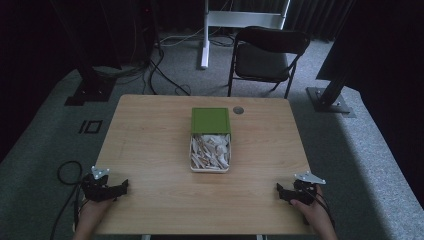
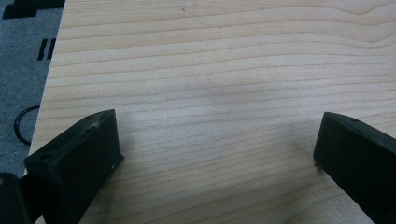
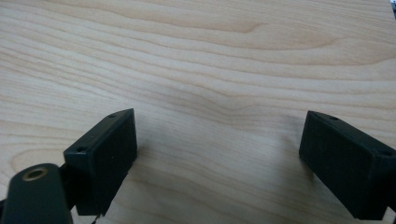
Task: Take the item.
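A white tray [image 1: 191, 156] full of small white and tan pieces stands at the table's middle, with a green box [image 1: 210, 120] lying just behind it and touching it. My left gripper [image 1: 122, 187] rests at the near left edge of the wooden table, held by a hand. In the left gripper view its jaws stand wide apart over bare wood, midpoint [image 2: 217, 149]. My right gripper [image 1: 280, 190] sits at the near right edge. Bare wood fills the wide gap between its jaws, midpoint [image 3: 219, 144], in the right gripper view.
A small round grey disc [image 1: 238, 110] is set in the table [image 1: 150, 140] behind the green box. A black folding chair [image 1: 267, 55] and a white stand [image 1: 205, 35] are on the floor beyond the table. Black cables [image 1: 67, 175] lie on the carpet at left.
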The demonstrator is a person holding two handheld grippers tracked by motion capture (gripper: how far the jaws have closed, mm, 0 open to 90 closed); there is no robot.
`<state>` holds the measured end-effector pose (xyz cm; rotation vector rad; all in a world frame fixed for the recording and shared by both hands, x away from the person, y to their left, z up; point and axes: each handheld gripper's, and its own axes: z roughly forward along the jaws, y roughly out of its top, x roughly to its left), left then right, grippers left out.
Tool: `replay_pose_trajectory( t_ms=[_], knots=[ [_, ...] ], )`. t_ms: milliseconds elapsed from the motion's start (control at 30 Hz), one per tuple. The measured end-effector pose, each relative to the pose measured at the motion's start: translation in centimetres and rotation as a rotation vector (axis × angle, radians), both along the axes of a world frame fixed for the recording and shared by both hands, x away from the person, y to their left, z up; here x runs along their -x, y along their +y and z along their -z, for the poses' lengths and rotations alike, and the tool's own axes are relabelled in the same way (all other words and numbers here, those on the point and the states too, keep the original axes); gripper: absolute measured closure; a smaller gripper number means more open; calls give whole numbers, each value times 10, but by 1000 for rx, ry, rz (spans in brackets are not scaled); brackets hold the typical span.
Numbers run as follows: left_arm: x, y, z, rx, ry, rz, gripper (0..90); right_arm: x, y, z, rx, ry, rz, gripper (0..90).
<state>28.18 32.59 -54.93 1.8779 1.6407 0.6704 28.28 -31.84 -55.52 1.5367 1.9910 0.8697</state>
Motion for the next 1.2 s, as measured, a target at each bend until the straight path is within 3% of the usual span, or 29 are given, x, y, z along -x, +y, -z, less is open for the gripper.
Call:
replay_pose_trajectory(
  t_ms=[233,400,967,1200],
  knots=[
    [0,0,0,0,0,0,14,-5,8,-4,-13,-11,-6,113],
    [0,0,0,0,0,0,14,-9,12,-12,11,-10,-16,113],
    [0,0,0,2,-1,-1,14,-26,38,-56,-54,-86,-93,133],
    [0,0,0,1,-1,-1,13,-31,53,-73,-54,-118,-134,135]
  ],
)
